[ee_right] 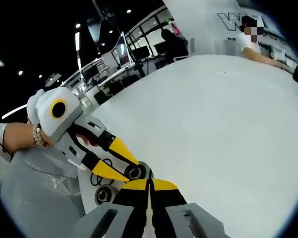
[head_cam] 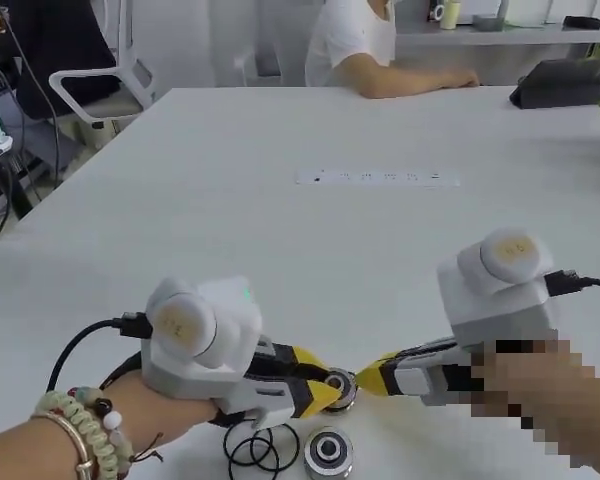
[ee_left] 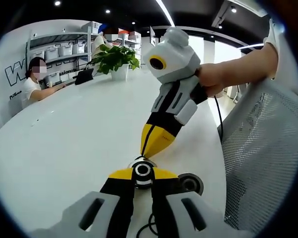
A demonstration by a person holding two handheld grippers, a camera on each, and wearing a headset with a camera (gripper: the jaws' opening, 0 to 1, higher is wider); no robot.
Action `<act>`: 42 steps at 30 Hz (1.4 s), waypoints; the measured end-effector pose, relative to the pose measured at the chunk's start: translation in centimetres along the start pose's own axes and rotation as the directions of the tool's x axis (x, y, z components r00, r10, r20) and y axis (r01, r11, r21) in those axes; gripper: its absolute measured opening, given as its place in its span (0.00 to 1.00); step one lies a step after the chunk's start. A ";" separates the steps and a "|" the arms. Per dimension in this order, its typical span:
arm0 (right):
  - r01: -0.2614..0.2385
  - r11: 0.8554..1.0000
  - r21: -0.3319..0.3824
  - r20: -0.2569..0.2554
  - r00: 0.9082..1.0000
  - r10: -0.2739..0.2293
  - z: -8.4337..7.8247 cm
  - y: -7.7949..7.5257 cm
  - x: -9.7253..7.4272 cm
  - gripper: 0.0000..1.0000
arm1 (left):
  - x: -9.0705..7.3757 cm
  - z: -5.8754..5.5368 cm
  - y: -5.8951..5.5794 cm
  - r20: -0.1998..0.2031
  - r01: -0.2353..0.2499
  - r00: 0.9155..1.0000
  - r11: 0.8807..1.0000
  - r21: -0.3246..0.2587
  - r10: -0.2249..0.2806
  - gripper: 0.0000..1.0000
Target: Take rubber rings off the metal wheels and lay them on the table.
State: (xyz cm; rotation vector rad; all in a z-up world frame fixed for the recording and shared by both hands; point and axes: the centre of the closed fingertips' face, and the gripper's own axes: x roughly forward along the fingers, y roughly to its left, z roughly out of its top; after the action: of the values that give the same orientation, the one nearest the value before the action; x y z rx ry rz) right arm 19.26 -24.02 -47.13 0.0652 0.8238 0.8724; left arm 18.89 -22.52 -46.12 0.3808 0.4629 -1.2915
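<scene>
The small metal wheel [head_cam: 342, 390] is held just above the white table [head_cam: 280, 250], caught between the yellow jaw tips of the left gripper [head_cam: 325, 386], which clamp it from both sides. Facing it from the other side, the right gripper [head_cam: 366, 376] has its jaws pressed together, with the tips touching the wheel's rim. I cannot tell whether they have a ring pinched between them. Just beside the held wheel, on the side nearer the person holding the grippers, a second wheel [head_cam: 328, 452] lies flat on the table. A few loose black rubber rings [head_cam: 263, 447] lie overlapped next to it, under the left gripper. Well beyond the held wheel, a white power strip [head_cam: 380, 178] lies mid-table, and a person [head_cam: 355, 45] sits at the far edge.
</scene>
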 end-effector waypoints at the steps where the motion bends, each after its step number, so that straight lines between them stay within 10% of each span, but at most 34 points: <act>1: -0.004 1.000 0.005 0.001 1.000 0.004 0.1 0.0 0.0 0.00 | 0.0 0.0 0.0 0.000 0.000 1.000 1.000 0.000 0.000 0.07; 8: 0.038 0.992 -0.123 -0.037 0.998 -0.043 0.6 0.6 0.2 0.00 | 0.0 0.0 0.1 -0.011 -0.005 1.000 1.000 0.016 0.006 0.07; 20: 0.023 0.990 -0.140 -0.044 0.999 -0.029 0.7 1.1 0.1 0.00 | -0.1 -0.1 0.0 -0.008 0.001 1.000 1.000 0.015 -0.001 0.07; 26: -0.007 0.993 -0.115 -0.027 1.000 0.004 1.1 1.8 0.2 0.00 | -0.1 0.0 0.0 -0.006 0.003 1.000 1.000 0.016 -0.003 0.07; 29: -0.133 0.989 -0.064 0.087 0.987 0.138 3.5 4.7 0.3 0.00 | 0.0 0.0 0.0 -0.004 0.002 1.000 1.000 0.016 -0.002 0.07; 31: -0.038 0.983 -0.177 0.003 0.999 0.040 2.5 3.1 0.1 0.00 | 0.0 0.0 0.1 -0.003 0.000 1.000 1.000 0.012 0.000 0.07; 42: -0.009 0.995 -0.094 0.017 1.000 0.011 2.1 2.0 -0.2 0.00 | 0.1 0.1 0.2 0.002 -0.009 1.000 1.000 -0.019 0.009 0.07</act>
State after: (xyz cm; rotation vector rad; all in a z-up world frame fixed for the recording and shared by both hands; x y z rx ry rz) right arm 19.32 -22.26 -44.83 -0.0060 0.7659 0.9180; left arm 19.09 -22.60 -46.02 0.3657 0.4712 -1.2774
